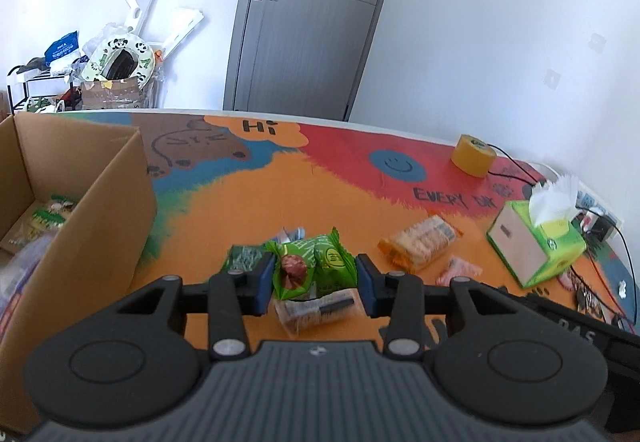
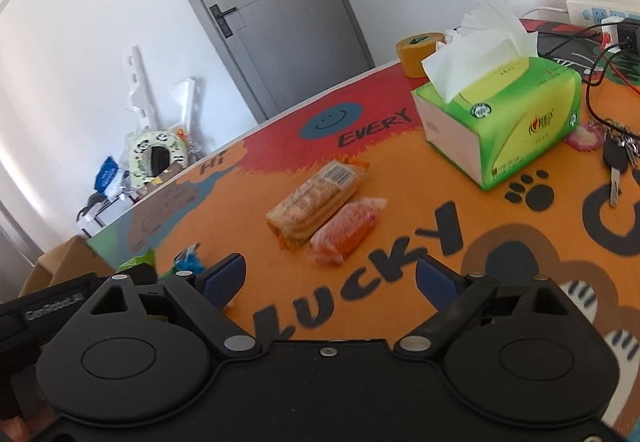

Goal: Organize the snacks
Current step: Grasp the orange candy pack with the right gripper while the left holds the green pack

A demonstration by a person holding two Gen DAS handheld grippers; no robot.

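Observation:
My left gripper (image 1: 316, 276) is shut on a green snack packet (image 1: 314, 266) and holds it just above the colourful table mat. Under it lie a clear packet with dark print (image 1: 316, 312) and a dark green packet (image 1: 244, 258). A cardboard box (image 1: 76, 202) stands open at the left with several packets inside. A cracker pack (image 1: 420, 242) (image 2: 318, 198) and an orange-pink packet (image 1: 458, 270) (image 2: 344, 230) lie to the right. My right gripper (image 2: 330, 280) stands open just short of those two, nothing between its fingers.
A green tissue box (image 2: 500, 118) (image 1: 536, 242), a yellow tape roll (image 1: 474, 154) (image 2: 418, 50), keys (image 2: 616, 158), cables and a power strip (image 2: 600, 12) crowd the right side of the table. A grey door and clutter stand beyond the far edge.

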